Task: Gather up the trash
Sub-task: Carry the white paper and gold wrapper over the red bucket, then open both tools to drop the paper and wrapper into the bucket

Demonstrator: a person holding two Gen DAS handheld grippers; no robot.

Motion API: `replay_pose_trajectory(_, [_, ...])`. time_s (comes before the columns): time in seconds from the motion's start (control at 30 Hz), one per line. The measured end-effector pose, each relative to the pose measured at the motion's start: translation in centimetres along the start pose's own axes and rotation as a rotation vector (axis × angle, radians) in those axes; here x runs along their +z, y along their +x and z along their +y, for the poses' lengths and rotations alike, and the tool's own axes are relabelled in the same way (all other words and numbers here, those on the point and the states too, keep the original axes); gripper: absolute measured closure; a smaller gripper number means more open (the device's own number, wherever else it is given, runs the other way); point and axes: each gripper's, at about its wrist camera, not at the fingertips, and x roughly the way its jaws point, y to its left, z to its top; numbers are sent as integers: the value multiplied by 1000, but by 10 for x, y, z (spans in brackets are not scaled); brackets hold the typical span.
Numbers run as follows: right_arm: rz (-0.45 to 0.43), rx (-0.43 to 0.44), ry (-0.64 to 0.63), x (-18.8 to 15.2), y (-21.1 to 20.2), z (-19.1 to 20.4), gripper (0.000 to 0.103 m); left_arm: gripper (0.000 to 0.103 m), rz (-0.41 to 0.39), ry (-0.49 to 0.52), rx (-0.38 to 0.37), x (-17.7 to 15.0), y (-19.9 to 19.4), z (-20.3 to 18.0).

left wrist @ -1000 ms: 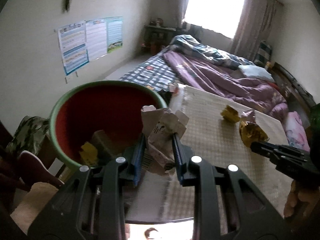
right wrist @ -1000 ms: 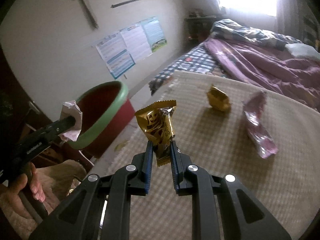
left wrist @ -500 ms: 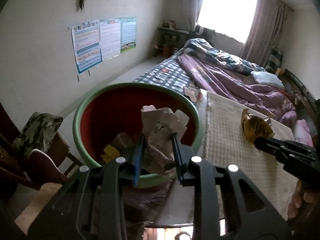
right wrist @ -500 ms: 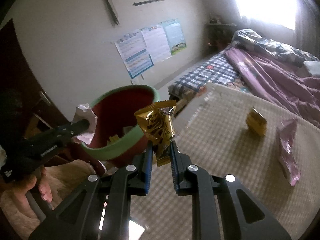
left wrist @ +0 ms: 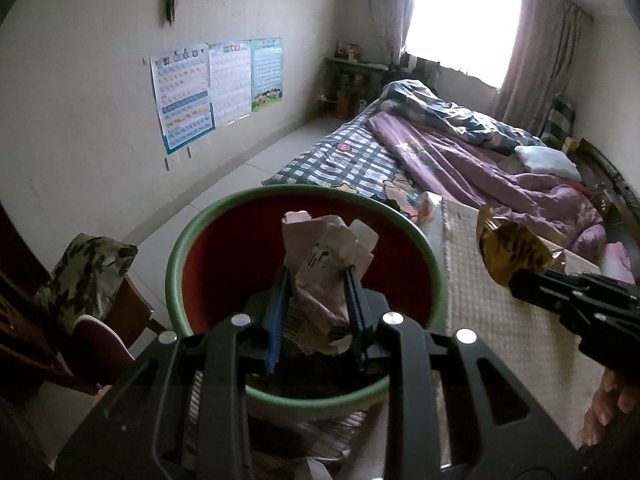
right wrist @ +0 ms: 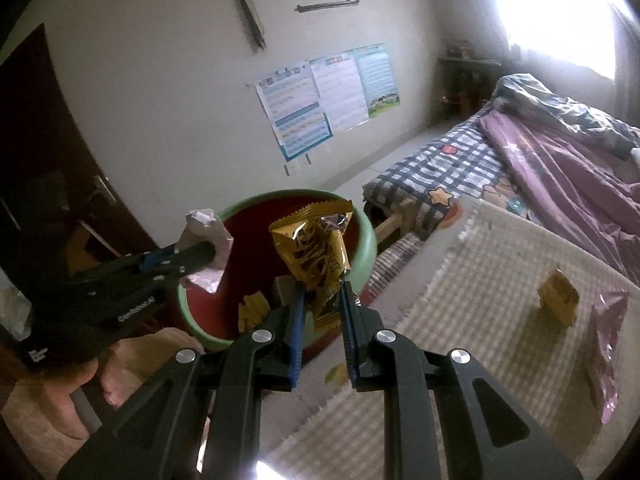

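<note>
At centre frame of the left wrist view, the left gripper (left wrist: 316, 300) pinches a crumpled white paper wrapper (left wrist: 326, 264) over the round red bin with a green rim (left wrist: 308, 394). At right, the right gripper (left wrist: 520, 280) clamps a shiny gold foil snack packet (left wrist: 508, 248) by its lower end. Both pieces look light, soft and crushable; the foil is probably slippery, so a grip on its crimped seam seems safest.

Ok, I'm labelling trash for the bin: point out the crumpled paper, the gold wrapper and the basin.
crumpled paper (left wrist: 328, 264), left wrist view, its printed middle.
gold wrapper (right wrist: 316, 252), right wrist view, its patterned front.
basin (left wrist: 176, 256), left wrist view, its green rim's left side.
</note>
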Motion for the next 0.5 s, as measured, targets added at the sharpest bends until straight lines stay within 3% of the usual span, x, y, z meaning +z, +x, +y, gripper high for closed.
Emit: replay_pose_trajectory(0.5, [64,57,-41,16,45,16,84,77,60,-9,55,2,29,16])
